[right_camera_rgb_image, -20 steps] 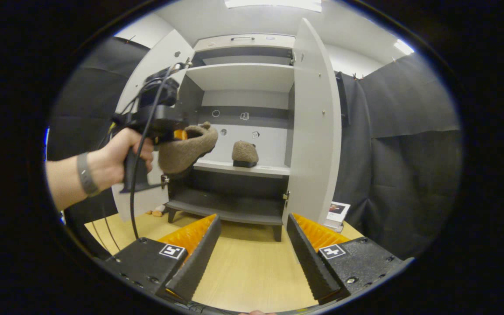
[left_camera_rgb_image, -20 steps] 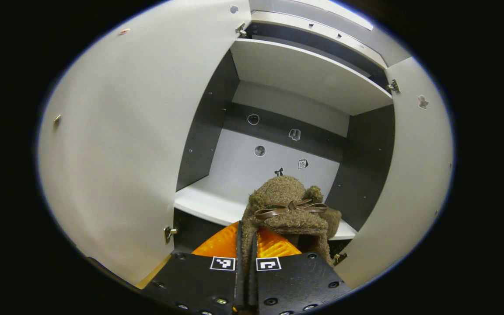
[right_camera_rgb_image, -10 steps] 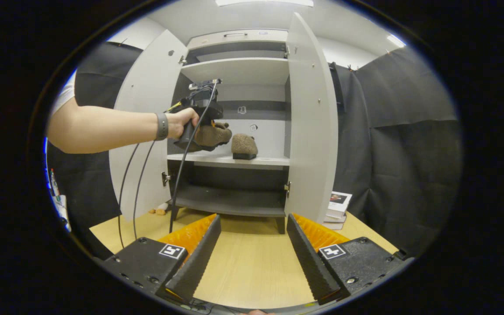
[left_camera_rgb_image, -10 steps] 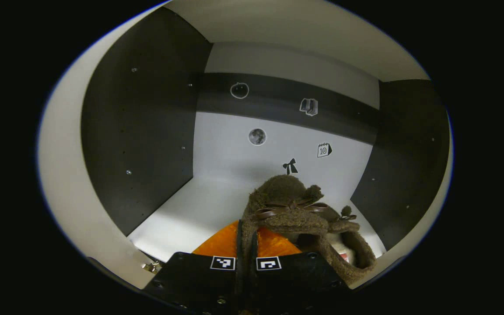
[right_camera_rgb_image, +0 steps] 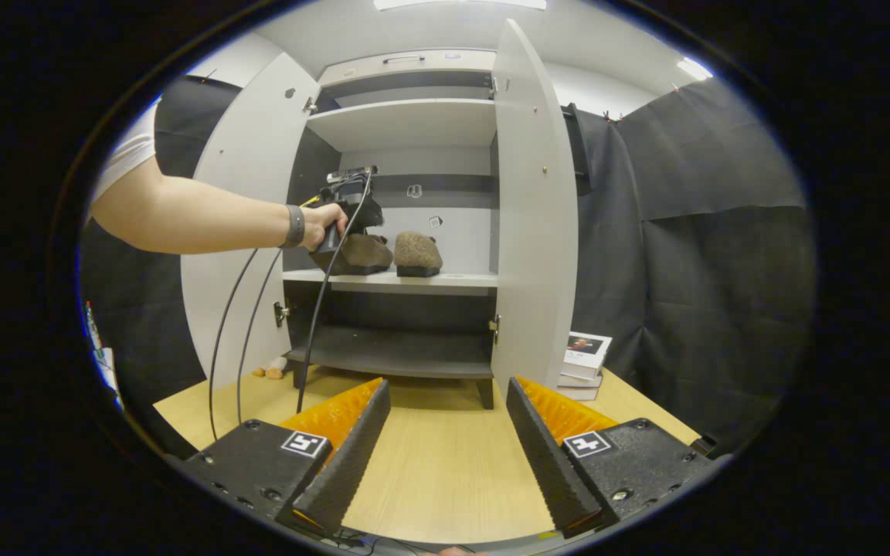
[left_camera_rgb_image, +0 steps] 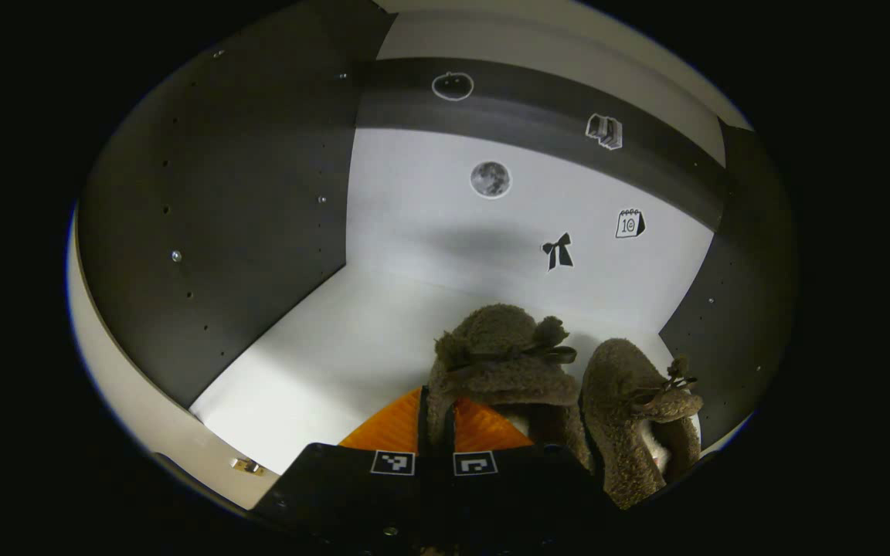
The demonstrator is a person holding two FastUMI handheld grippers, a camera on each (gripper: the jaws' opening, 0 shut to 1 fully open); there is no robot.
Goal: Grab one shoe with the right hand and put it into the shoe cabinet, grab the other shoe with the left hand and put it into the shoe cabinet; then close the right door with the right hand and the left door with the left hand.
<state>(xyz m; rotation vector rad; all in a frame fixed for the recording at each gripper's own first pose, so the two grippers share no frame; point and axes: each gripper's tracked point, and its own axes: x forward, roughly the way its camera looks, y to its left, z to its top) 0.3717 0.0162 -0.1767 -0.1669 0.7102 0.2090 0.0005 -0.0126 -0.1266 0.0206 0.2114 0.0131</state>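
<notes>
On the middle shelf (right_camera_rgb_image: 414,281) of the cabinet (right_camera_rgb_image: 406,116) two brown fuzzy shoes are seen side by side, toes toward the back wall and long axes running front to back. One shoe (left_camera_rgb_image: 503,363) is pinched at its heel rim between the closed fingers of the left gripper (left_camera_rgb_image: 436,432); the second shoe (left_camera_rgb_image: 630,401) lies just to its right, free of any gripper. Five small stickers are counted on the back wall in the left gripper view, and a bow is made out on the top of each shoe. From the right gripper view the whole cabinet is taken in: two doors, the left door (right_camera_rgb_image: 236,224) and right door (right_camera_rgb_image: 530,216), both swung open, a hand (right_camera_rgb_image: 325,224) holding the left gripper at the shelf, two cables hanging from it, and books (right_camera_rgb_image: 585,363) stacked by the right door. The right gripper (right_camera_rgb_image: 445,432) is held well back over the wooden floor (right_camera_rgb_image: 437,471), its fingers spread wide with nothing between them.
</notes>
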